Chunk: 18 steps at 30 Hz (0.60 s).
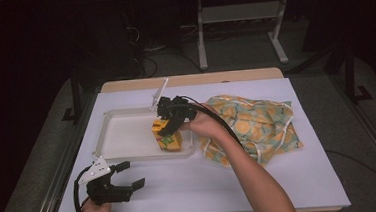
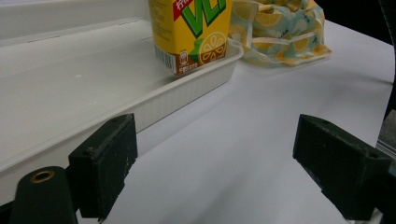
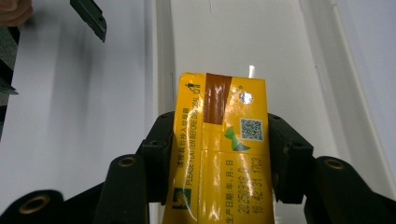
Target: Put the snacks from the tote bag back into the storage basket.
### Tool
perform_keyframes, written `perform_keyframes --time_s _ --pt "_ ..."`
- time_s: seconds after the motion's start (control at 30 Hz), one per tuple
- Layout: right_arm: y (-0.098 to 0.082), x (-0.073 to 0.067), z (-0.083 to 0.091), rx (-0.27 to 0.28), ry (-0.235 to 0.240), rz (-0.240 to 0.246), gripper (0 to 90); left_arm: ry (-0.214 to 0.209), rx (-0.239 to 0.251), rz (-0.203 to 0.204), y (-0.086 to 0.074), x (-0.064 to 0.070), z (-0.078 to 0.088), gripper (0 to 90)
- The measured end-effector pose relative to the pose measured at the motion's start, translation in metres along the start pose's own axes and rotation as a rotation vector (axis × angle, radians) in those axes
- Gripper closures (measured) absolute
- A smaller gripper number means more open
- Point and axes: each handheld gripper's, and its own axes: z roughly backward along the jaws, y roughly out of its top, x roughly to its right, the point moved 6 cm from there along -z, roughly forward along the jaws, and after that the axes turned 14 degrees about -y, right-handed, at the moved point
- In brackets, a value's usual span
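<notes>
We have the right hand-held gripper (image 1: 169, 118) clamped on the yellow juice carton (image 1: 168, 136), its two black jaws pressing the carton's sides from above, as the right gripper view makes plain. The carton stands upright in the near right corner of the white tray (image 1: 129, 156), its base apparently resting on the tray floor, just inside the rim. So we judge this to be the placing step: carton brought into the tray, grip not yet let go.

What comes next, as we read it, is a clean release. The jaws need to part evenly so neither pad drags the carton over, then the gripper should lift straight up, clear of the carton's top. The corner is tight, so a sideways pull could knock the carton against the tray wall.

Our left hand-held gripper (image 1: 130, 174) sits on the white counter (image 1: 281, 179) in front of the tray, jaws spread wide with nothing between them. The floral cloth bag (image 1: 250, 126) lies crumpled just right of the tray.

Now the print. In the left gripper view the carton (image 2: 191, 32) shows large green letters that look like "VLT", partly cut off, over a lemon slice and a barcode. In the right gripper view its top (image 3: 219, 140) carries a QR code, a foil straw spot, "PLEASE FLATTEN BEFORE DISPOSAL", and a date stamp reading roughly 20250916.
</notes>
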Motion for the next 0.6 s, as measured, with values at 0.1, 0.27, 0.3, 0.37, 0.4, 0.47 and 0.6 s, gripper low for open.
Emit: perform_keyframes --time_s 0.1,0.27,0.3,0.37,0.4,0.47,0.6 --pt "-0.001 0.0 -0.004 -0.002 -0.001 0.006 49.7 0.0 -0.002 0.0 0.0 0.0 0.0 13.4" --pt "-0.001 -0.001 -0.007 -0.006 0.007 0.001 49.7 0.0 -0.002 -0.001 0.0 0.0 0.0 13.4" --pt "-0.002 -0.002 -0.009 -0.005 0.01 0.005 49.7 0.001 -0.002 -0.002 0.0 0.0 0.0 13.4" --pt "-0.002 -0.002 -0.011 -0.012 0.013 0.011 49.7 0.001 -0.001 -0.002 0.0 0.0 0.0 13.4" --pt "-0.002 -0.003 -0.011 -0.017 0.015 0.007 49.7 0.001 -0.001 -0.002 0.0 0.0 0.0 13.4" --pt "-0.003 -0.003 -0.013 -0.017 0.014 0.009 49.7 0.0 0.0 -0.002 0.0 0.0 0.0 13.4" --pt "-0.004 -0.002 -0.014 -0.019 0.008 0.001 49.7 -0.002 0.003 0.003 0.0 0.001 0.0 13.4"
